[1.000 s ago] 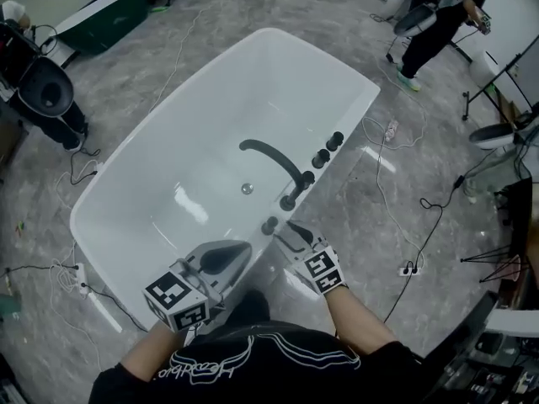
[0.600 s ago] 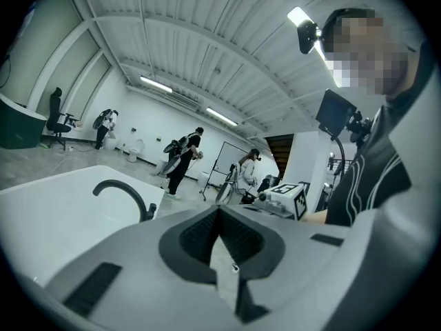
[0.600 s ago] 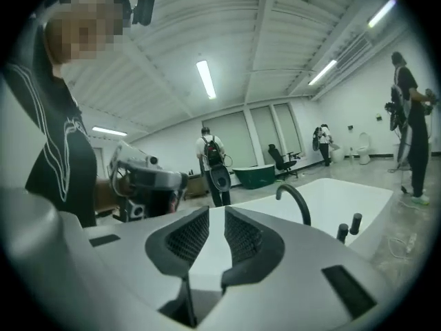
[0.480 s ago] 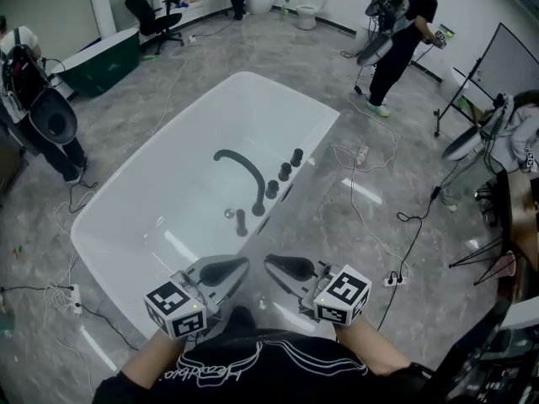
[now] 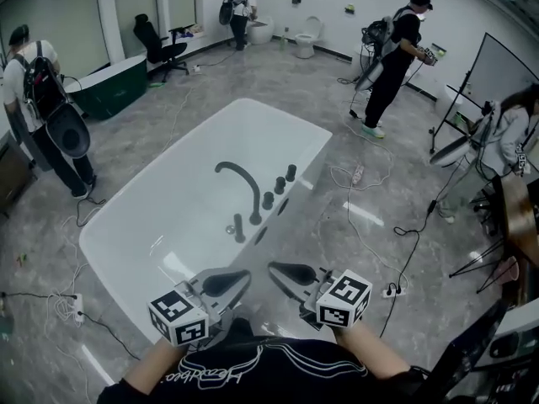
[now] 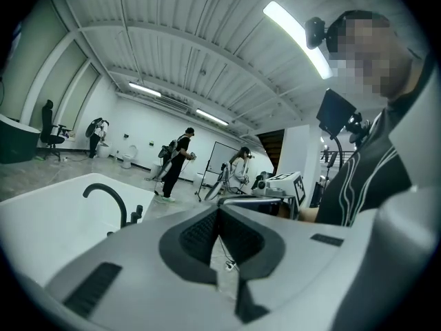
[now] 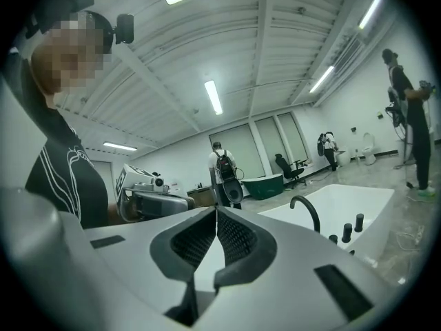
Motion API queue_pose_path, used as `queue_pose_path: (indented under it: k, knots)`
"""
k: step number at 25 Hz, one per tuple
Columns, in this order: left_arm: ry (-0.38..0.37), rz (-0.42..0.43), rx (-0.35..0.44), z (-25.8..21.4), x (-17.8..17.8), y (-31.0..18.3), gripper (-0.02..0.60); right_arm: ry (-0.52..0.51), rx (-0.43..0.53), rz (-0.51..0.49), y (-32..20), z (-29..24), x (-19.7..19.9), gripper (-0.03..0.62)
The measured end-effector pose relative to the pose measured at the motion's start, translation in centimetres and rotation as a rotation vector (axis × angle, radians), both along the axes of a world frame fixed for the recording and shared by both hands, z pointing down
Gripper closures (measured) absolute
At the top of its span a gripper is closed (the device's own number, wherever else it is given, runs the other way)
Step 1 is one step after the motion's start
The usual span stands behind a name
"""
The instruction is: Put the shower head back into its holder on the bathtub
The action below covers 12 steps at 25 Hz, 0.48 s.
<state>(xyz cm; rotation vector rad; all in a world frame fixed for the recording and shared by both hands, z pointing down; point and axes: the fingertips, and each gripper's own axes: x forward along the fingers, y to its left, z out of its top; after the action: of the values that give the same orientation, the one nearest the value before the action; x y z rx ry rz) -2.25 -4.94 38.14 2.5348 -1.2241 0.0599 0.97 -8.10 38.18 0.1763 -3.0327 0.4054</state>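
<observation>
We hold both grippers near the near end of the white bathtub (image 5: 160, 182), their tips turned toward each other but apart. The left gripper (image 5: 236, 278) is fully closed and holds nothing. The right gripper (image 5: 282, 270) has just been closing its jaws, which now meet with nothing between them. The black shower head (image 5: 238, 228) stands upright on the tub's right rim. It is the nearest of a row of black fittings, just beside the curved faucet (image 5: 244, 178), with 3 knobs (image 5: 280, 185) farther along. It is well apart from both grippers. Around us, 4 people stand on the grey floor (image 5: 337, 225).
</observation>
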Motion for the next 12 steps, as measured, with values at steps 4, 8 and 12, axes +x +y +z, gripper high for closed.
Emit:
queue_pose_path:
  k: [4,8,12]
  knots:
    - [0.003,-0.009,0.000,-0.2,0.5,0.4,0.577,-0.001,0.004,-0.020,1.0,-0.2,0.1,0.579]
    - [0.007,0.004,0.008,-0.5,1.3,0.1,0.577,-0.009,0.004,-0.012,1.0,-0.6,0.8,0.580]
    - [0.010,0.012,0.012,-0.1,1.8,0.0,0.577,-0.006,-0.001,-0.004,1.0,0.2,1.3,0.580]
